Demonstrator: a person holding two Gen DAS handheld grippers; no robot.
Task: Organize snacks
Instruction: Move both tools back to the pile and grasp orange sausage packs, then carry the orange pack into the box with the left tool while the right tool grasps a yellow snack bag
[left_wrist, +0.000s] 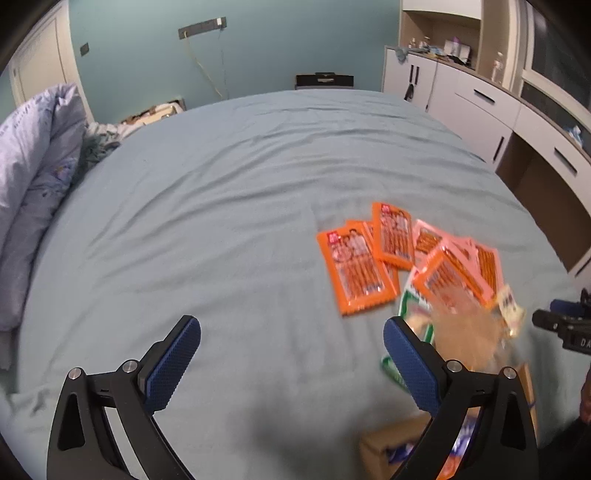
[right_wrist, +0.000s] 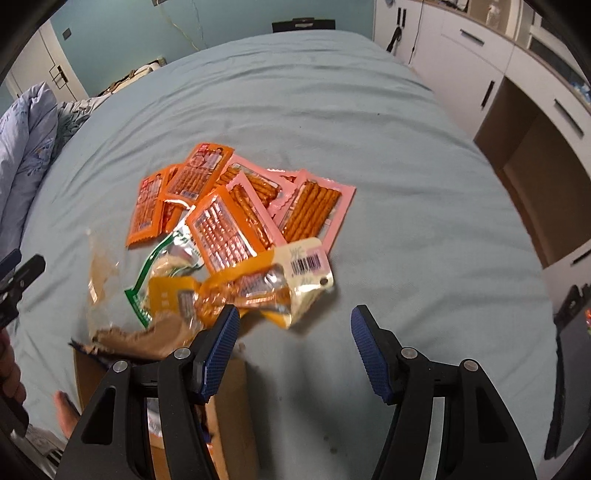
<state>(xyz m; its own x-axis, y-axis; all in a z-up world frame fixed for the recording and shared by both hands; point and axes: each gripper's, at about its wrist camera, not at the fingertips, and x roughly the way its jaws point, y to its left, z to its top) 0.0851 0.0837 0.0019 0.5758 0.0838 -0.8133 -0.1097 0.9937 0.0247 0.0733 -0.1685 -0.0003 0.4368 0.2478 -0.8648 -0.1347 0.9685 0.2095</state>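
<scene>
A loose pile of snack packets lies on the blue bed sheet (left_wrist: 221, 206). Orange packets (left_wrist: 356, 271) and pink stick-snack packets (right_wrist: 314, 206) overlap, with a green-edged packet (right_wrist: 162, 266) and a yellow wrapper (right_wrist: 258, 288) with a barcode at the near side. A cardboard box (right_wrist: 229, 424) sits at the bed's near edge, below the pile. My left gripper (left_wrist: 291, 354) is open and empty, left of the pile. My right gripper (right_wrist: 295, 343) is open and empty, just in front of the yellow wrapper. A blurred brown wrapper (right_wrist: 107, 295) shows left of the pile.
A bunched lilac duvet (left_wrist: 33, 177) lies at the bed's left side. White cabinets and drawers (left_wrist: 491, 107) run along the right wall. A dark chair back (left_wrist: 324, 80) stands beyond the far end of the bed. The other gripper (left_wrist: 565, 328) shows at the right edge.
</scene>
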